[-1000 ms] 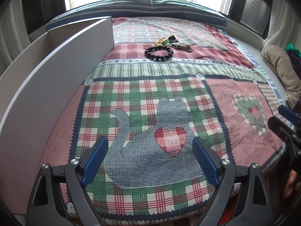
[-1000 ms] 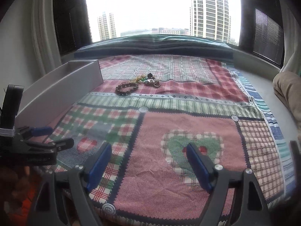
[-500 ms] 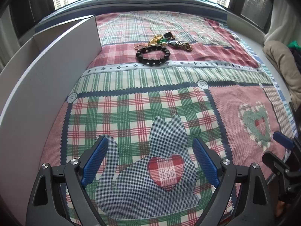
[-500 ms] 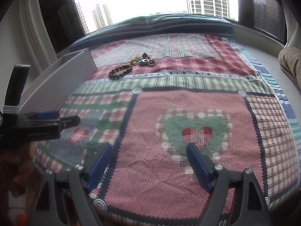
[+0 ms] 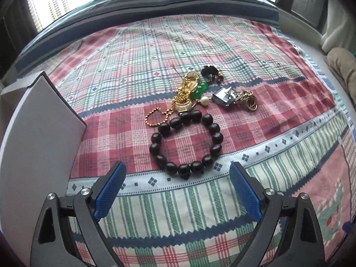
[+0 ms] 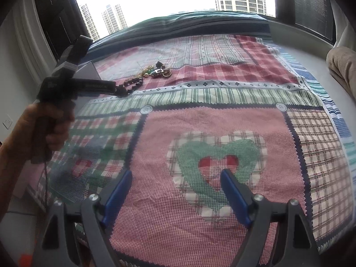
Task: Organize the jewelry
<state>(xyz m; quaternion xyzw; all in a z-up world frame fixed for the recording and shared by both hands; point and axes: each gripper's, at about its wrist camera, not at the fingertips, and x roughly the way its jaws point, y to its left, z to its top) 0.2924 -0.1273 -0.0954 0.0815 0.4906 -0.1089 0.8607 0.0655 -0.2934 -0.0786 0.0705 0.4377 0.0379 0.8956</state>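
Lining up my left gripper [image 5: 176,191] on the black bead bracelet [image 5: 186,143]

Jaws wide open, empty, bracelet on the quilt [image 5: 278,155] just past the tips at 12 o'clock. I'd pinch one side of the ring and lift clear of the gold chain [image 5: 155,116] touching it at 11. Right gripper [image 6: 175,194] is open too, parked well back. Can't see inside the white box [image 5: 40,133] at 9, and the tangled pile behind is hard to sort out.

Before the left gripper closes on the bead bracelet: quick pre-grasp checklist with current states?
1. Left gripper open: ok.
2. Dark bead bracelet ahead of the fingertips, not yet between them: not ok, advance first.
3. Bracelet free of the gold chain: cannot tell, the two touch at the far beads.
4. Right gripper open, back over the quilt, out of the way: ok.
5. White box beside the left gripper, ready to receive: cannot tell, inside hidden.
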